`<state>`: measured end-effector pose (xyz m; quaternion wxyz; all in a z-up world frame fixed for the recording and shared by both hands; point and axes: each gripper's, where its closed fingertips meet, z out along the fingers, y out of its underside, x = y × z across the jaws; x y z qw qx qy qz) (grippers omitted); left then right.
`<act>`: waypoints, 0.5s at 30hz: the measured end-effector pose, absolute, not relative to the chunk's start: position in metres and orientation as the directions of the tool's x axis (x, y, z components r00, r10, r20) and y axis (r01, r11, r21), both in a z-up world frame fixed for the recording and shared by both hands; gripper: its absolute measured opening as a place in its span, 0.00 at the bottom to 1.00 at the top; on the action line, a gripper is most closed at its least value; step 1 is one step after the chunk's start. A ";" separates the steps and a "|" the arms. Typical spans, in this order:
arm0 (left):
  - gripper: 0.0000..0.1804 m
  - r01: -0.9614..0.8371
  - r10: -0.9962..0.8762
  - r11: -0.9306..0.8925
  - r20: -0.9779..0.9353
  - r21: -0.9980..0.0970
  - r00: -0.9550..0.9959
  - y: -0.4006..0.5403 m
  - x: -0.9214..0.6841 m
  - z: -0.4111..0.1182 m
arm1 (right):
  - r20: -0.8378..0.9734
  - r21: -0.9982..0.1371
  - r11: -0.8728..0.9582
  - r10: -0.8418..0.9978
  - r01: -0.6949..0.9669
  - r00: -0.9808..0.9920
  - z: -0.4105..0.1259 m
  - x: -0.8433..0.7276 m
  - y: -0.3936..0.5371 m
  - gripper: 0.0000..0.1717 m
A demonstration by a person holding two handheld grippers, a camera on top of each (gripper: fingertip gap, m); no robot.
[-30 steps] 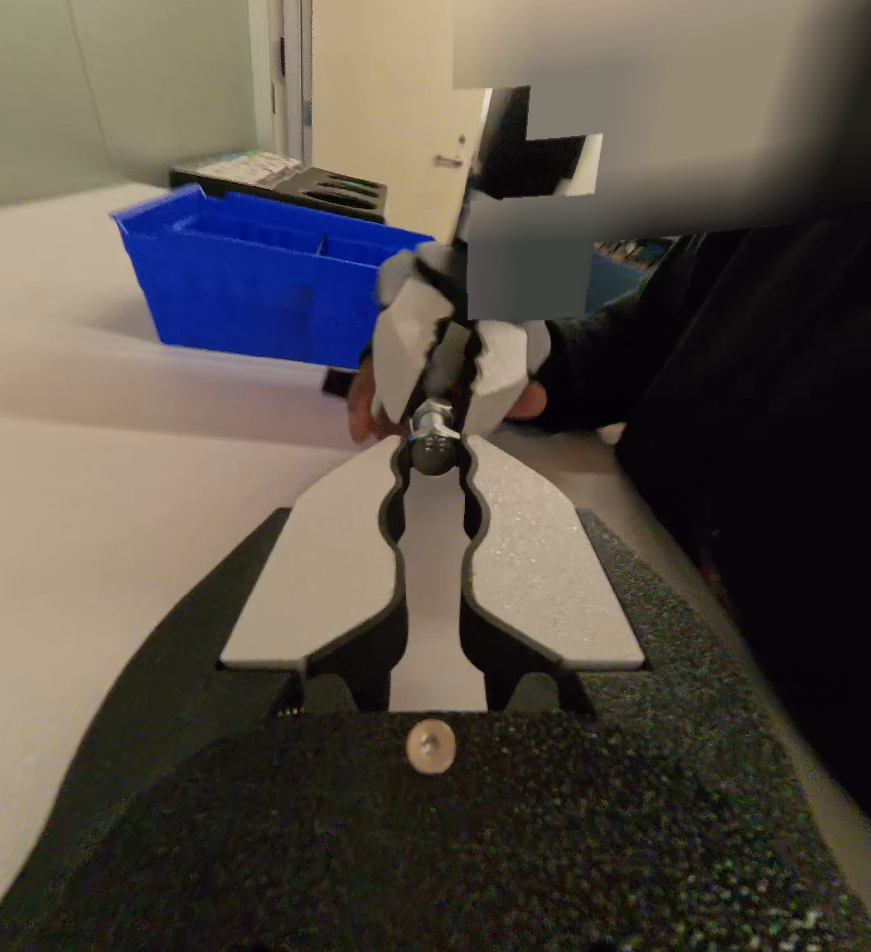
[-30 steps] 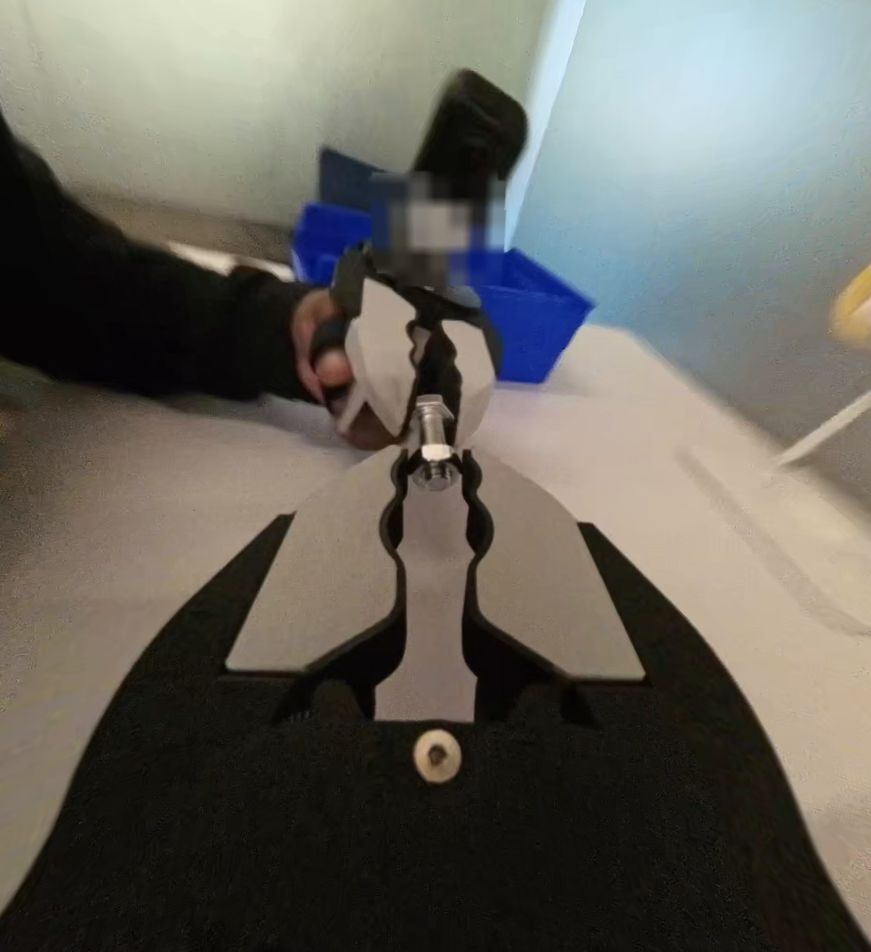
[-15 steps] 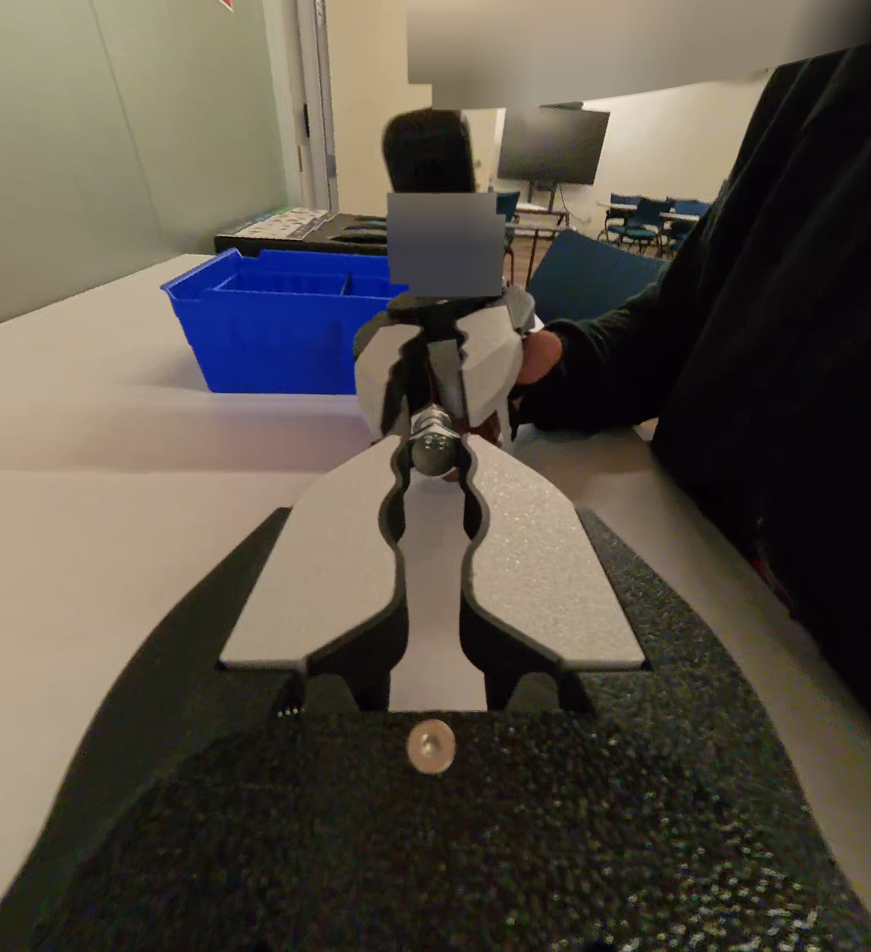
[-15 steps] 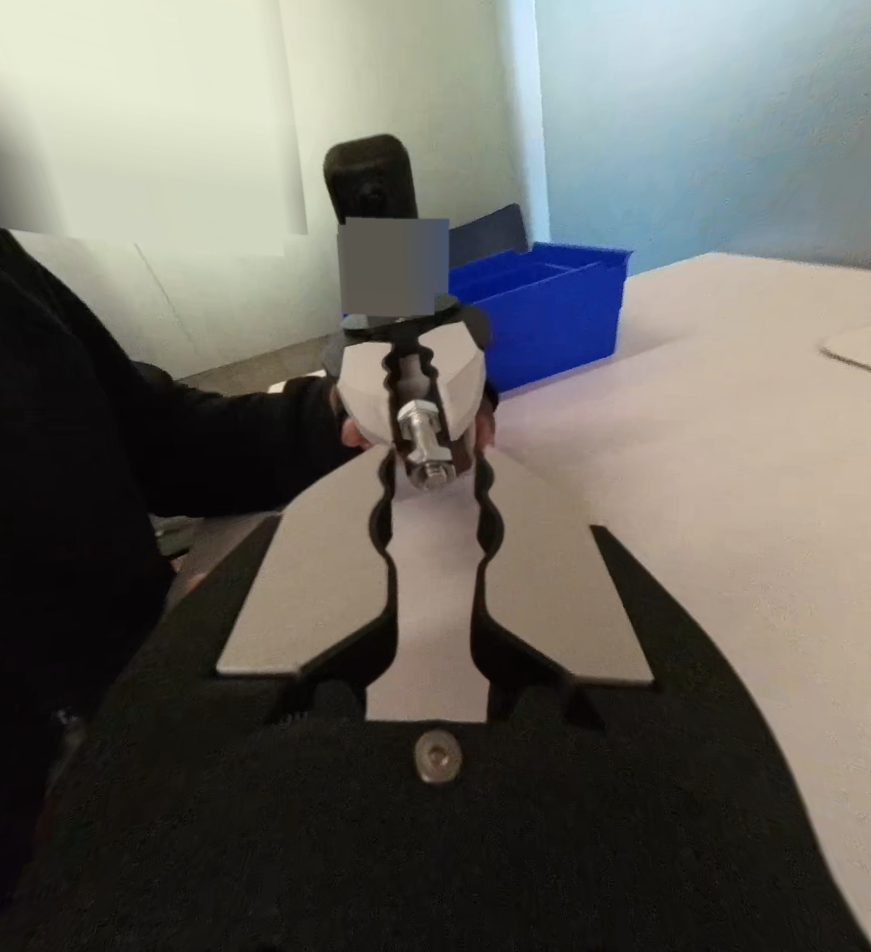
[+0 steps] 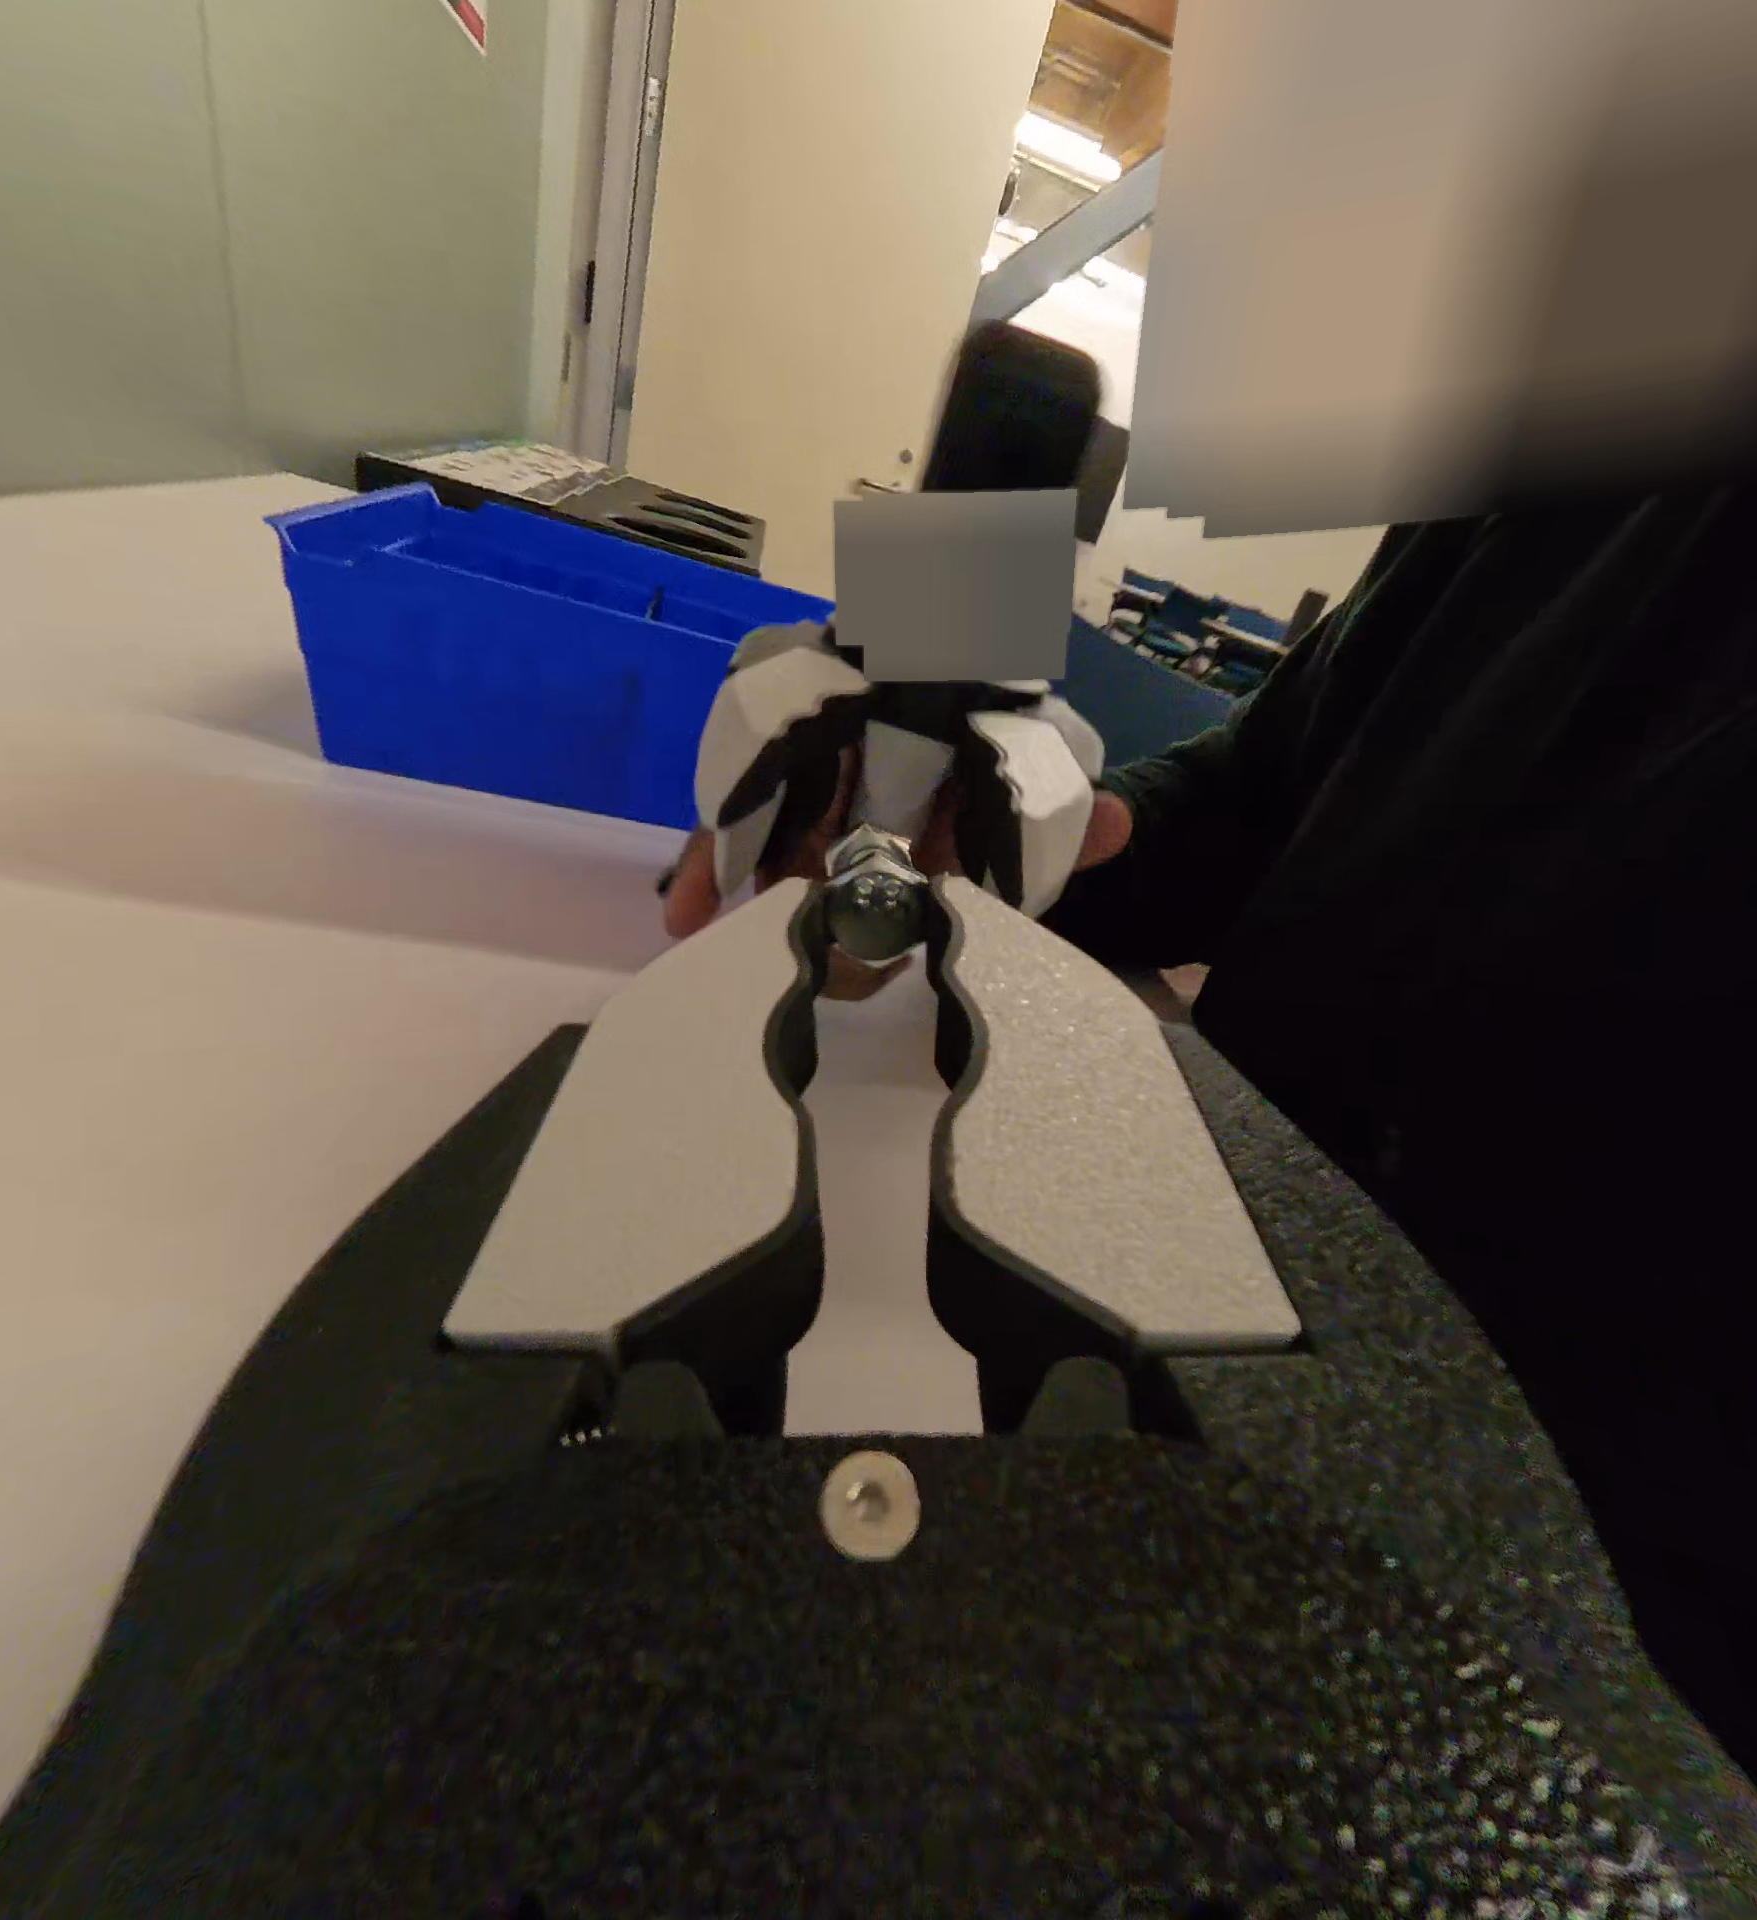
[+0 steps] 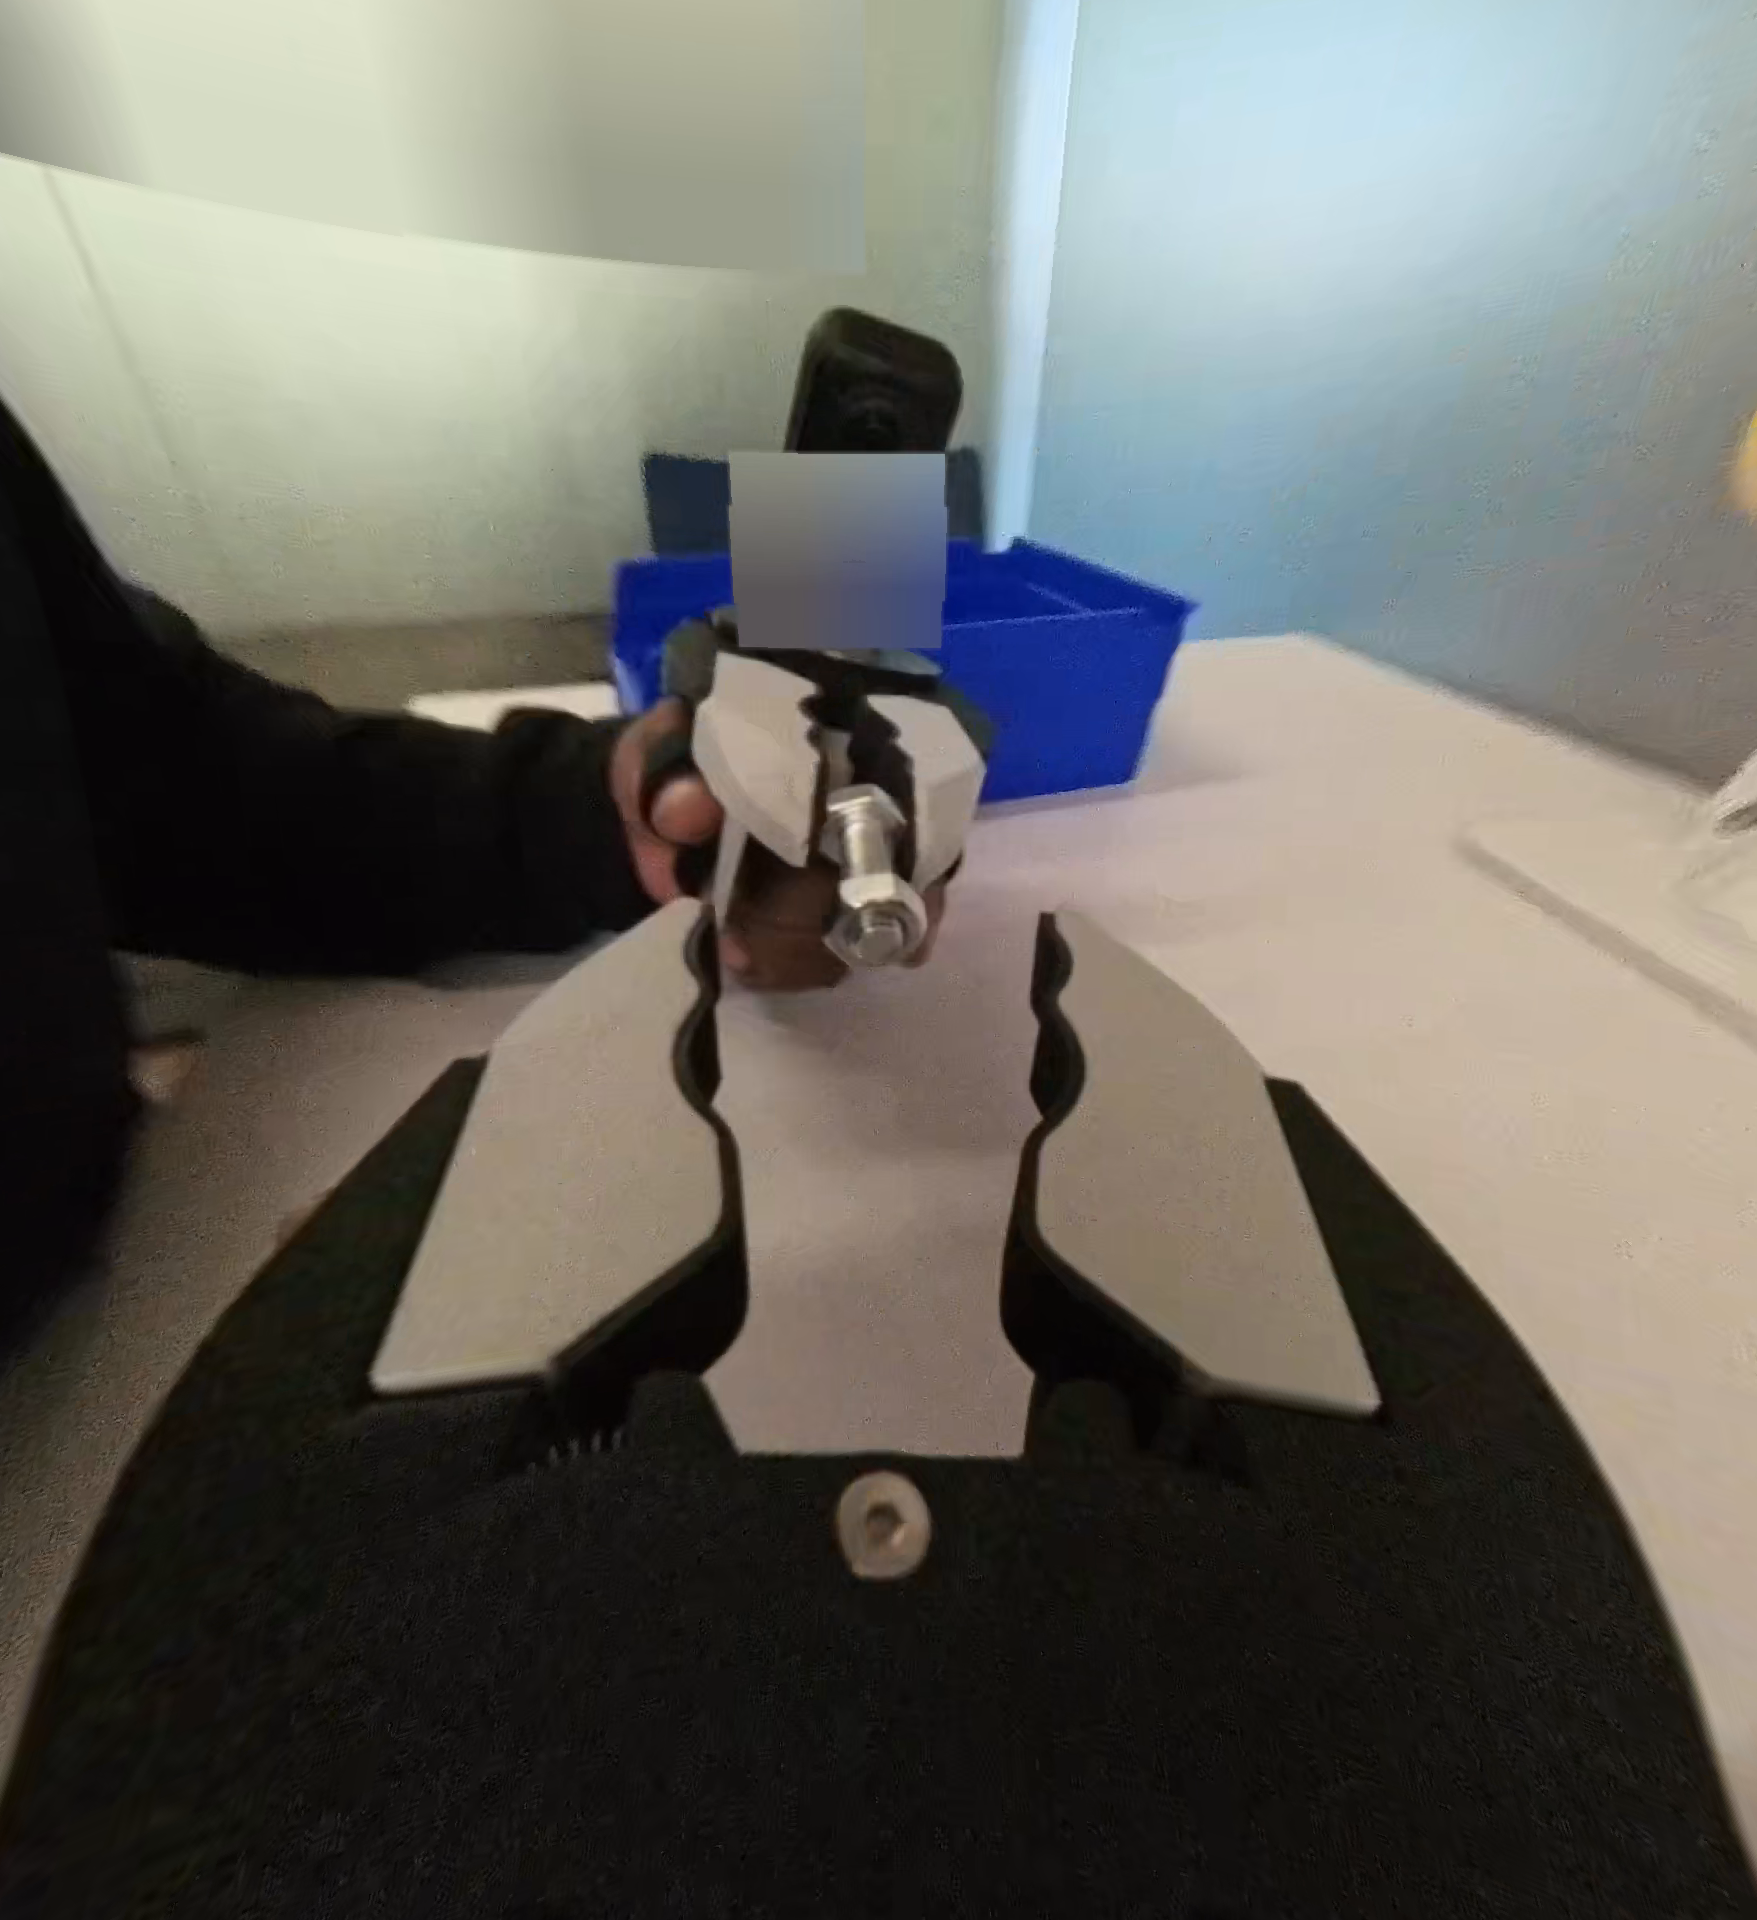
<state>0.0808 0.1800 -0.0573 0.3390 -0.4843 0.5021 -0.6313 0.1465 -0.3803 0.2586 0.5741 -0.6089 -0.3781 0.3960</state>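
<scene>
At nine o'clock, the left gripper [image 5: 869, 914] is clenching the head of a silver bolt [image 6: 858, 847], its pads pressing both sides, likely steadying it so the nut [image 6: 869, 923] faces outward at twelve o'clock. At three o'clock, the right gripper [image 6: 879, 935] is standing released, its jaws wide and clear of the nut. A second ago they were closed around it. A blue bin [image 5: 500, 665] is sitting behind on the white table [image 5: 178, 1039].

A silver hex bolt [image 6: 858, 831] with a nut [image 6: 872, 920] threaded near its free end is pinched by its head in the left claw [image 5: 869, 920], held above the white worktop [image 6: 1373, 935], its shank pointing toward the wide-open right claw [image 6: 879, 935].
</scene>
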 end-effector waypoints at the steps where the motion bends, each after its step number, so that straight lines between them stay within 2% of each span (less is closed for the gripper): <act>1: 0.09 -0.058 -0.921 -0.242 0.248 -0.969 -0.300 0.179 0.080 -0.057 | -0.141 -0.990 -0.140 0.916 -0.031 0.375 0.257 0.146 -0.380 0.31; 3: 0.09 -0.063 -0.924 -0.216 0.225 -0.974 -0.309 0.175 0.081 -0.057 | -0.224 -0.974 -0.224 0.909 -0.039 0.352 0.250 0.143 -0.379 0.26; 4: 0.09 -0.071 -0.924 -0.211 0.223 -0.975 -0.312 0.174 0.081 -0.058 | -0.210 -0.977 -0.213 0.917 -0.028 0.339 0.248 0.141 -0.382 0.17; 5: 0.10 -0.081 -0.924 -0.214 0.228 -0.974 -0.308 0.174 0.082 -0.060 | -0.150 -0.987 -0.159 0.926 -0.001 0.348 0.248 0.139 -0.384 0.10; 7: 0.09 -0.103 -0.897 -0.287 0.305 -0.953 -0.320 0.175 0.082 -0.061 | 0.141 -0.987 0.091 0.893 0.135 0.426 0.245 0.141 -0.382 0.10; 8: 0.09 -0.121 -0.874 -0.340 0.361 -0.933 -0.327 0.175 0.083 -0.063 | 0.365 -0.927 0.274 0.817 0.256 0.446 0.244 0.142 -0.380 0.10; 9: 0.09 -0.140 -0.846 -0.389 0.413 -0.911 -0.338 0.175 0.083 -0.065 | 0.598 -0.798 0.460 0.681 0.389 0.422 0.242 0.143 -0.381 0.10; 10: 0.09 -0.150 -0.824 -0.419 0.445 -0.895 -0.350 0.174 0.083 -0.067 | 0.775 -0.631 0.595 0.516 0.499 0.364 0.240 0.144 -0.382 0.10; 11: 0.09 -0.148 -0.817 -0.431 0.454 -0.890 -0.355 0.174 0.084 -0.068 | 0.849 -0.528 0.646 0.422 0.552 0.319 0.239 0.144 -0.383 0.10; 12: 0.09 -0.141 -0.824 -0.424 0.445 -0.895 -0.349 0.175 0.085 -0.068 | 0.824 -0.564 0.626 0.461 0.538 0.329 0.238 0.144 -0.383 0.13; 13: 0.09 -0.129 -0.838 -0.408 0.427 -0.904 -0.341 0.176 0.085 -0.068 | 0.721 -0.690 0.552 0.579 0.468 0.381 0.240 0.144 -0.383 0.19; 14: 0.09 -0.114 -0.848 -0.391 0.406 -0.913 -0.342 0.177 0.084 -0.065 | 0.565 -0.822 0.432 0.700 0.372 0.435 0.244 0.144 -0.381 0.29; 15: 0.09 -0.098 -0.858 -0.373 0.383 -0.923 -0.342 0.177 0.083 -0.063 | 0.388 -0.918 0.287 0.795 0.273 0.466 0.247 0.145 -0.379 0.34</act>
